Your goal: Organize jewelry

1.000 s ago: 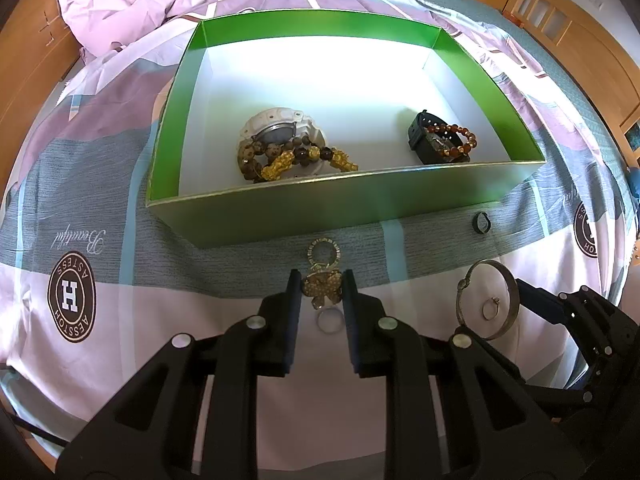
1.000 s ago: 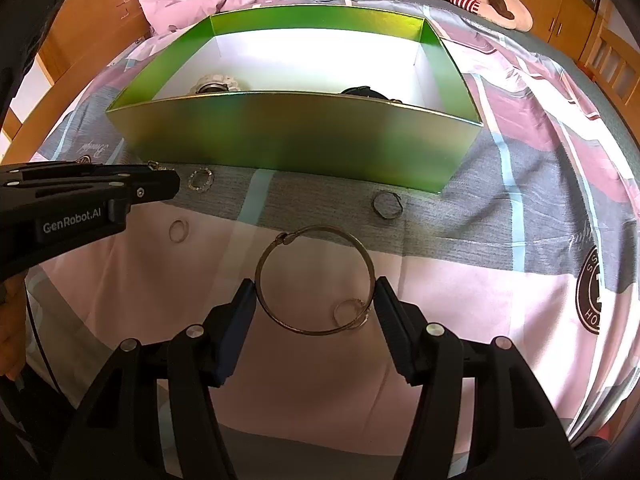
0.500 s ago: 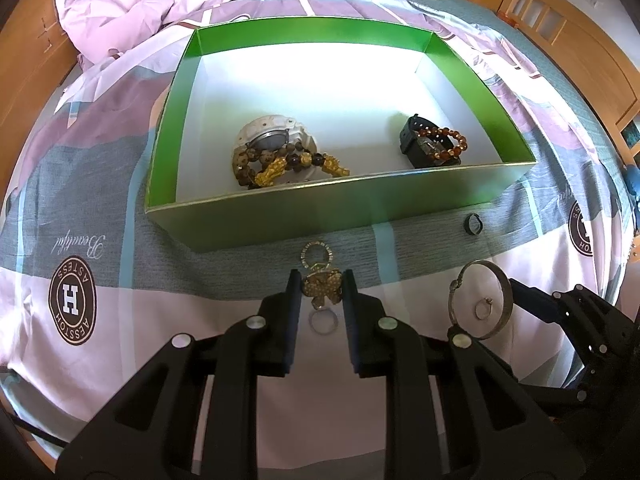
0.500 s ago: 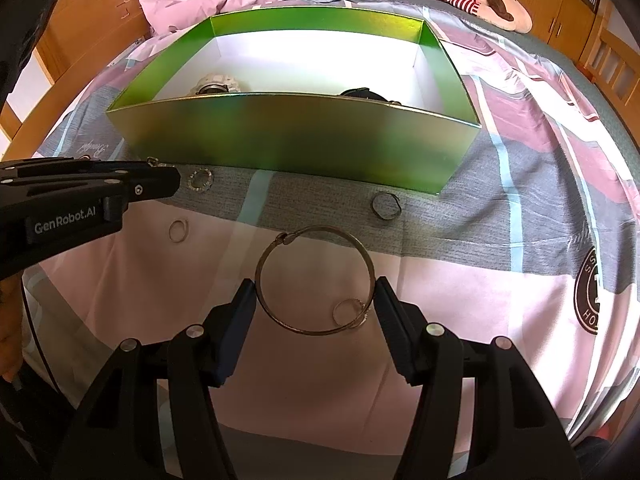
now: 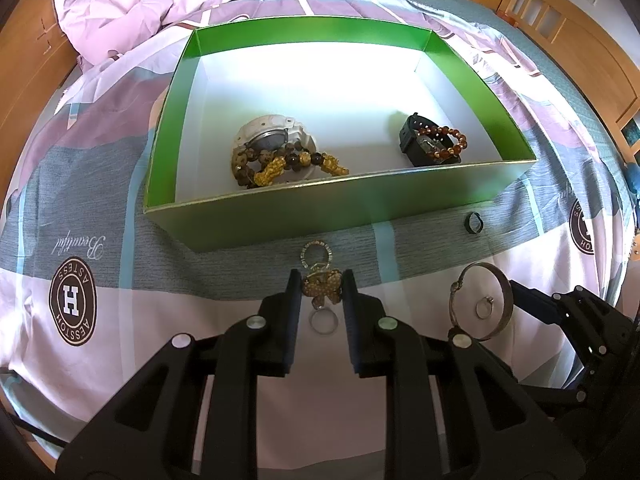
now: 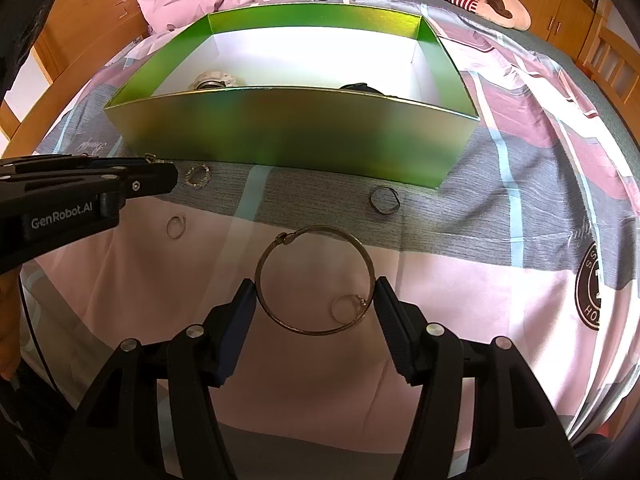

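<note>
The left tool [image 5: 320, 286] is clamped on a gold flower-shaped brooch [image 5: 322, 285], just near of the green box [image 5: 360, 208] on the bed. The right tool [image 6: 315, 300] pinches a thin metal bangle [image 6: 316, 280]; a small ring [image 6: 347, 307] lies inside the bangle.

My right gripper [image 6: 316, 298] fingers flank metal bangle [image 6: 316, 280] on bedsheet [image 6: 460, 280]; small ring [image 6: 347, 307] inside bangle. Green box [image 6: 280, 136] ahead. Left gripper [image 6: 80, 196] at left.
</note>
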